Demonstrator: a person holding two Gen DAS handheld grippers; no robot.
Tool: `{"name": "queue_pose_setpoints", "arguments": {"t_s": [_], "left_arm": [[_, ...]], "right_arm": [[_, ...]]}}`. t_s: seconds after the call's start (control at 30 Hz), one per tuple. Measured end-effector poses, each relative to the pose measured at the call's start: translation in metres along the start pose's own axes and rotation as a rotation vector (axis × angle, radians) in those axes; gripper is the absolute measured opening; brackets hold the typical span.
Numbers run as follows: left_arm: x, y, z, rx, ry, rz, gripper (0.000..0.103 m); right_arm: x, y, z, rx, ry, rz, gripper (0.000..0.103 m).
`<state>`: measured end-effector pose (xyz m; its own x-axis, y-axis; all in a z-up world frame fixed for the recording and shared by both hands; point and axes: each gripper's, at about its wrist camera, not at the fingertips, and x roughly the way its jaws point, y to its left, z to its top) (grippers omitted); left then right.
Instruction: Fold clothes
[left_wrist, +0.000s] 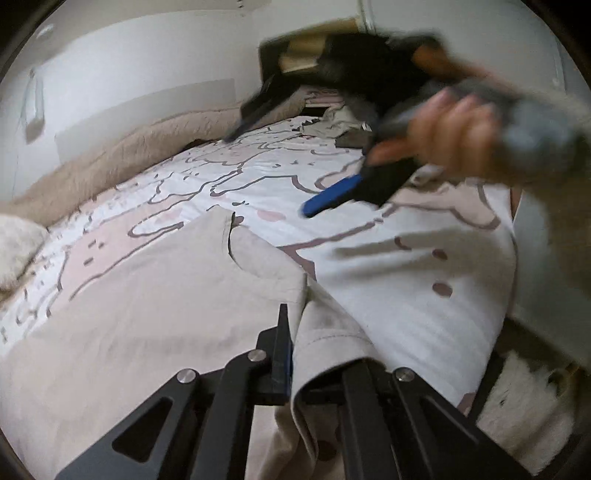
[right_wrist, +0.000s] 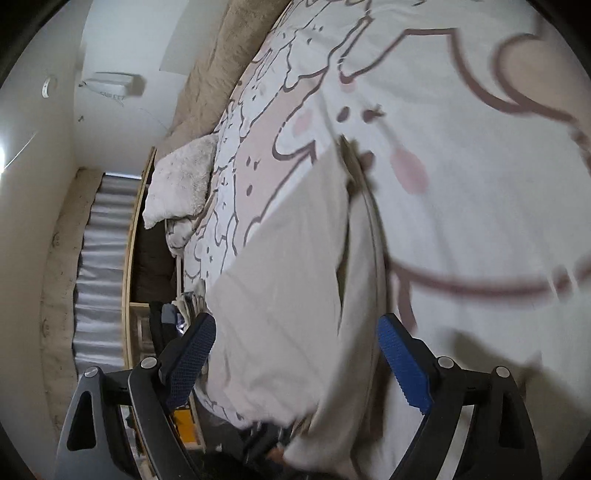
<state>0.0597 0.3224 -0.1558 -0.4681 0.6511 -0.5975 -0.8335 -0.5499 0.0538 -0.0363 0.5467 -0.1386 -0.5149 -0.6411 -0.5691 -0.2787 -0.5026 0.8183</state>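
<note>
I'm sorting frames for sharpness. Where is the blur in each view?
Left wrist view: the right gripper and its hand are smeared; the beige garment is fairly crisp. Right wrist view: the printed bedspread streaks; the fingers stay sharp. Fisheye bends both.

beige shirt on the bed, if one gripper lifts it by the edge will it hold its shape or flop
Probably flop: the beige shirt already drapes in soft folds where the left gripper pinches its edge. It looks thin, so likely light. Its loose end may drag across the bedsheet rather than lift cleanly.
</note>
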Motion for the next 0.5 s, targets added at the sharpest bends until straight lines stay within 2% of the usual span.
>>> {"name": "queue_pose_setpoints", "arguments": {"t_s": [0.17, 0.23, 0.27, 0.33, 0.37, 0.43, 0.47, 0.5], "left_arm": [[-0.016, 0.006, 0.008, -0.068, -0.018, -0.044, 0.004], [-0.018, 0.01, 0.01, -0.082, -0.018, -0.061, 0.004], [-0.018, 0.012, 0.01, -0.091, -0.017, -0.07, 0.004], [-0.018, 0.016, 0.011, -0.108, -0.013, -0.089, 0.004], [-0.019, 0.017, 0.012, -0.116, -0.011, -0.096, 0.004], [-0.022, 0.021, 0.013, -0.13, -0.006, -0.106, 0.004], [-0.024, 0.022, 0.013, -0.137, -0.004, -0.11, 0.004], [-0.026, 0.024, 0.013, -0.144, -0.001, -0.115, 0.004]], "right_arm": [[0.045, -0.001, 0.059, -0.073, 0.034, -0.105, 0.089], [0.061, -0.001, 0.077, -0.115, 0.043, -0.166, 0.085], [0.069, -0.001, 0.086, -0.135, 0.047, -0.196, 0.079], [0.089, -0.005, 0.096, -0.129, 0.096, -0.204, 0.064], [0.099, -0.007, 0.101, -0.125, 0.121, -0.207, 0.052], [0.107, -0.009, 0.104, -0.111, 0.137, -0.187, 0.036], [0.108, -0.01, 0.105, -0.105, 0.138, -0.175, 0.012], [0.108, -0.009, 0.105, -0.095, 0.136, -0.165, 0.006]]}}
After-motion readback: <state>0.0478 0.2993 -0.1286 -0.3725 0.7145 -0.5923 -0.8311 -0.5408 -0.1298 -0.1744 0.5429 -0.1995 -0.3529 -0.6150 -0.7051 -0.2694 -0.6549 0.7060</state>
